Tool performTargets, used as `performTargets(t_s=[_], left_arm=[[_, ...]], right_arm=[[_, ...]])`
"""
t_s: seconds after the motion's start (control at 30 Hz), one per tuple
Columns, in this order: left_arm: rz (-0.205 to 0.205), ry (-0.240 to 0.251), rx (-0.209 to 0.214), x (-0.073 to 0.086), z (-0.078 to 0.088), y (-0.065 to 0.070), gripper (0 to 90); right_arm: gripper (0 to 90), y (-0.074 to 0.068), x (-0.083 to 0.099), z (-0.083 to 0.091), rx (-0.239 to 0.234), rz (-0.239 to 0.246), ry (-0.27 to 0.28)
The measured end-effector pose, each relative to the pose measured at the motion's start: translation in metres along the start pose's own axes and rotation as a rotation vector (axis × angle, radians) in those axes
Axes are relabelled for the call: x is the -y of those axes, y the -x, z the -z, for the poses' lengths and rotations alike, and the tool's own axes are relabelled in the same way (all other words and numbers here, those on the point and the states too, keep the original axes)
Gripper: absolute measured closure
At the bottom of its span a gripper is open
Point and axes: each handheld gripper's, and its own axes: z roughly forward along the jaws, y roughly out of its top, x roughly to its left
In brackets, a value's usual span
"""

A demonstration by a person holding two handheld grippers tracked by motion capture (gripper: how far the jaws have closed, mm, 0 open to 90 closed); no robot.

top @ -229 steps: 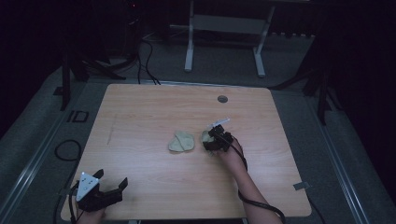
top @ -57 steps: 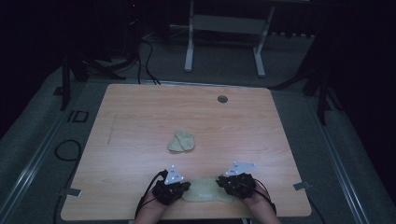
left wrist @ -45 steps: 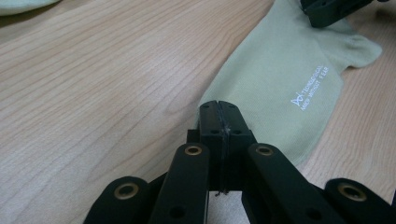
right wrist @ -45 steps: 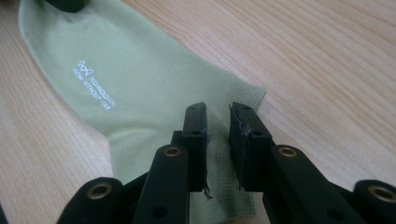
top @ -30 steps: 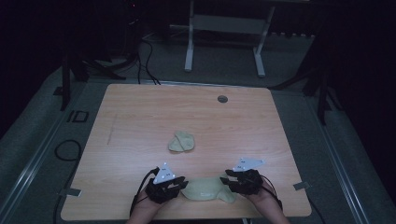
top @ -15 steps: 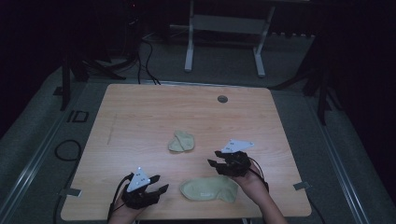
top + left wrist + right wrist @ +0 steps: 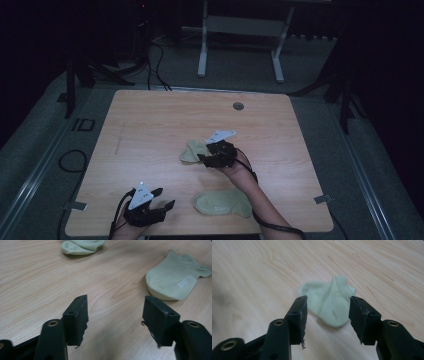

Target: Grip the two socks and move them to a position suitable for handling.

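- High view: my right hand-held gripper (image 7: 204, 159) sits mid-table, just beside the crumpled sock (image 7: 194, 151); its jaws have just been opening and grip nothing.
- Right gripper view: the crumpled sock (image 7: 329, 303) lies on the table (image 7: 262, 270) just ahead of my spread jaws, not between the pads.
- High view: my left hand-held gripper (image 7: 162, 198) rests near the table's front edge; its jaws have just been opening and stand wide, empty.
- Flat sock (image 7: 222, 202): laid out near the front edge, to the right of my left hand-held gripper and apart from it.
- Left gripper view: flat sock (image 7: 175, 277) ahead right, crumpled sock (image 7: 81, 246) farther off.
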Motion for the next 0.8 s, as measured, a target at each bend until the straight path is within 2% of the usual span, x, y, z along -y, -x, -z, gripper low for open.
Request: performTargets(t_s=[0.07, 0.17, 0.3, 0.4, 0.5, 0.53, 0.67, 0.73, 0.8], left_arm=[[0.009, -0.002, 0.006, 0.001, -0.001, 0.0, 31.8], [0.031, 0.005, -0.015, 0.002, -0.001, 0.0, 27.7], [0.054, 0.023, -0.037, 0.001, 0.0, 0.001, 22.1], [0.066, 0.023, -0.06, 0.0, 0.0, 0.001, 16.1], [0.09, 0.029, -0.042, 0.0, 0.002, -0.001, 16.1], [0.098, 0.028, -0.022, 0.0, 0.002, -0.001, 16.1], [0.087, 0.025, -0.024, 0.0, 0.002, -0.001, 16.1], [0.087, 0.025, -0.024, 0.0, 0.002, -0.001, 16.1], [0.072, 0.018, -0.027, 0.0, 0.001, 0.001, 16.1]], right_arm=[[45.7, 0.0, -0.004, -0.012, 0.006, 0.001, -0.012], [40.0, 0.001, -0.007, -0.03, 0.014, 0.005, -0.037], [37.9, 0.003, -0.007, -0.052, 0.044, -0.012, -0.072], [35.9, 0.004, -0.008, -0.064, 0.043, -0.026, -0.096], [34.0, 0.005, -0.009, -0.072, 0.053, -0.037, -0.109], [33.4, 0.004, -0.008, -0.078, 0.063, -0.041, -0.112], [32.5, 0.001, -0.004, -0.089, 0.098, -0.033, -0.125], [32.5, 0.0, -0.004, -0.09, 0.099, -0.037, -0.118], [44.4, -0.005, -0.003, -0.088, 0.099, -0.011, -0.111]])
